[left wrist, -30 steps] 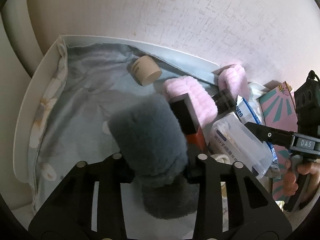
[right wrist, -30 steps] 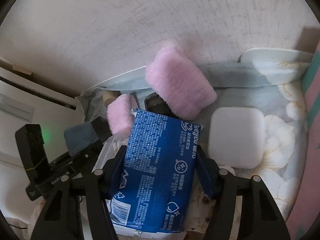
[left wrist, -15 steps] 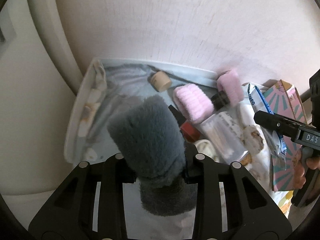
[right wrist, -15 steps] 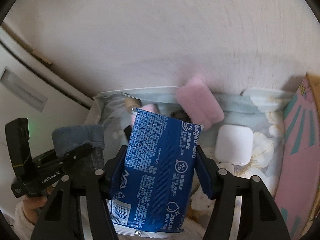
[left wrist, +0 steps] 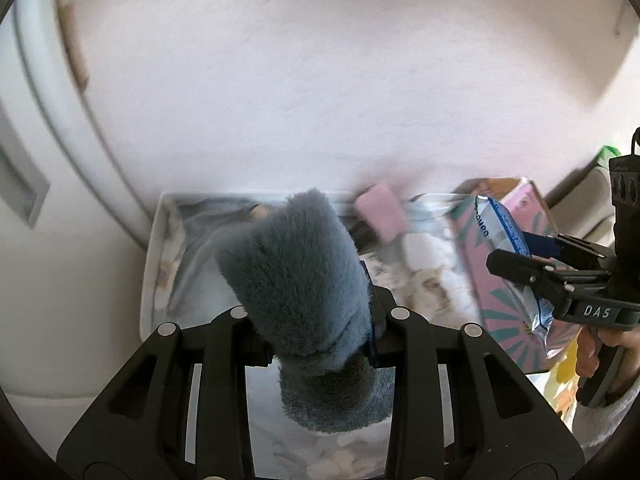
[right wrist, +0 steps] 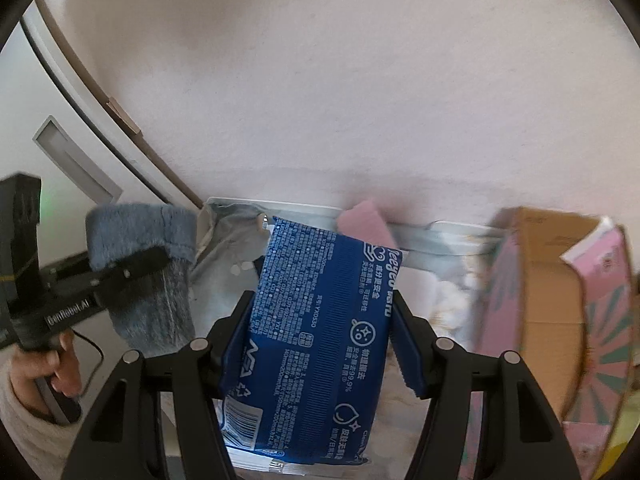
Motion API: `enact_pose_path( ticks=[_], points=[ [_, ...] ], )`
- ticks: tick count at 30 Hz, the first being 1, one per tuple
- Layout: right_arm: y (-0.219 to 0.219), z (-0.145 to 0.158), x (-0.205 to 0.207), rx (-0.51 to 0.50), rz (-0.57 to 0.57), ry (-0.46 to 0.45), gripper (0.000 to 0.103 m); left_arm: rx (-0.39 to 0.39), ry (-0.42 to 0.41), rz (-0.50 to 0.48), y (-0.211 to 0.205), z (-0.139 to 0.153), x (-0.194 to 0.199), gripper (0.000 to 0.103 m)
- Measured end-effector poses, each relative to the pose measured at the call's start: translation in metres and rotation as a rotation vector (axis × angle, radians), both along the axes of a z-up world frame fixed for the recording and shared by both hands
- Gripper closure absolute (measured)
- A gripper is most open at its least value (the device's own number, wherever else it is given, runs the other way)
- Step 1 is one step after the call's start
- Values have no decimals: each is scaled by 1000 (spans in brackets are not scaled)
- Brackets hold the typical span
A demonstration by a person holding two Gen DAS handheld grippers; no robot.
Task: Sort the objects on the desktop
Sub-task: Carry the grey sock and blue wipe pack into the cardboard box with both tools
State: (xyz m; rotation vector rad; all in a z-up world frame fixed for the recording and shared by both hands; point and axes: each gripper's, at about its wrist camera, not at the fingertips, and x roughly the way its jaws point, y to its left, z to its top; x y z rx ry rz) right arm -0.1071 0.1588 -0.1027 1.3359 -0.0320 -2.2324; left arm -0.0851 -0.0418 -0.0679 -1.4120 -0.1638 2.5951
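Keep the left gripper [left wrist: 320, 332] pinched tight on the grey plush band [left wrist: 296, 280] and the right gripper [right wrist: 320, 340] clamped across the blue wipes pack [right wrist: 316, 340], clearing the tray's near edge [left wrist: 150, 264], probably toward the pink box [right wrist: 560, 320].

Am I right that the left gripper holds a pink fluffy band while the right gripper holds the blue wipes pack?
Not quite: the fluffy band in the left gripper is grey-blue, as the left wrist view shows. The right gripper does hold the blue wipes pack.

Floral-lined tray [left wrist: 154, 240]: pink fluffy item [left wrist: 380, 210], white case [left wrist: 420, 246].
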Motion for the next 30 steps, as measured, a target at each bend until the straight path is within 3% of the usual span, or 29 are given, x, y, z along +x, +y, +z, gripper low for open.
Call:
enact_pose_path(
  ticks=[12, 22, 30],
  points=[
    [89, 17, 20, 173, -107, 63, 44, 6, 28, -209, 105, 32, -27, 75],
    [151, -10, 34, 279, -166, 40, 45, -13, -9, -388, 220, 20, -55, 75],
    [184, -34, 37, 286, -192, 14, 45, -55, -114, -478, 304, -8, -71, 75]
  ],
)
